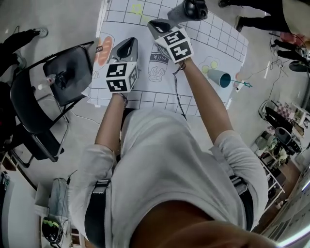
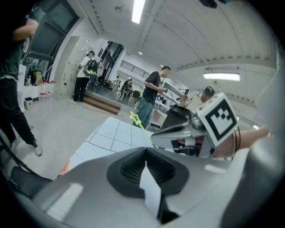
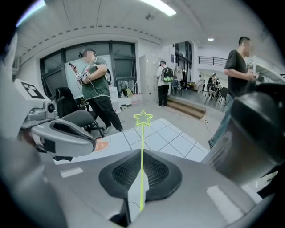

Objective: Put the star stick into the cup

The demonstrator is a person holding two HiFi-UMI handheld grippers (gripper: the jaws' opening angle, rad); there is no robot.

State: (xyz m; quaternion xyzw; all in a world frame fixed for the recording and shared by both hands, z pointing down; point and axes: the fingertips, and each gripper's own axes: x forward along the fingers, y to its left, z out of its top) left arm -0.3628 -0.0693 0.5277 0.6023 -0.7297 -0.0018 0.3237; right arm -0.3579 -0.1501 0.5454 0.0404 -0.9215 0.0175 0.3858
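My right gripper (image 3: 141, 169) is shut on a thin yellow-green star stick (image 3: 143, 119), which runs up between the jaws with its star past the tips. In the head view this gripper (image 1: 154, 24) hovers over the white gridded mat (image 1: 218, 34), and the star (image 1: 137, 8) shows faintly beyond it. A blue cup (image 1: 220, 77) sits at the mat's right edge, well to the right of both grippers. My left gripper (image 2: 146, 162) is shut with nothing in it and hangs left of the right one (image 1: 127, 44). In the left gripper view the star stick (image 2: 138, 121) sticks out ahead.
A teal star stick (image 1: 243, 84) lies by the cup's mouth. A grey and black bottle-like object (image 1: 189, 9) stands at the mat's far side. A black chair (image 1: 53, 82) stands left of the table. People stand around the room, and cables run across the floor at the right.
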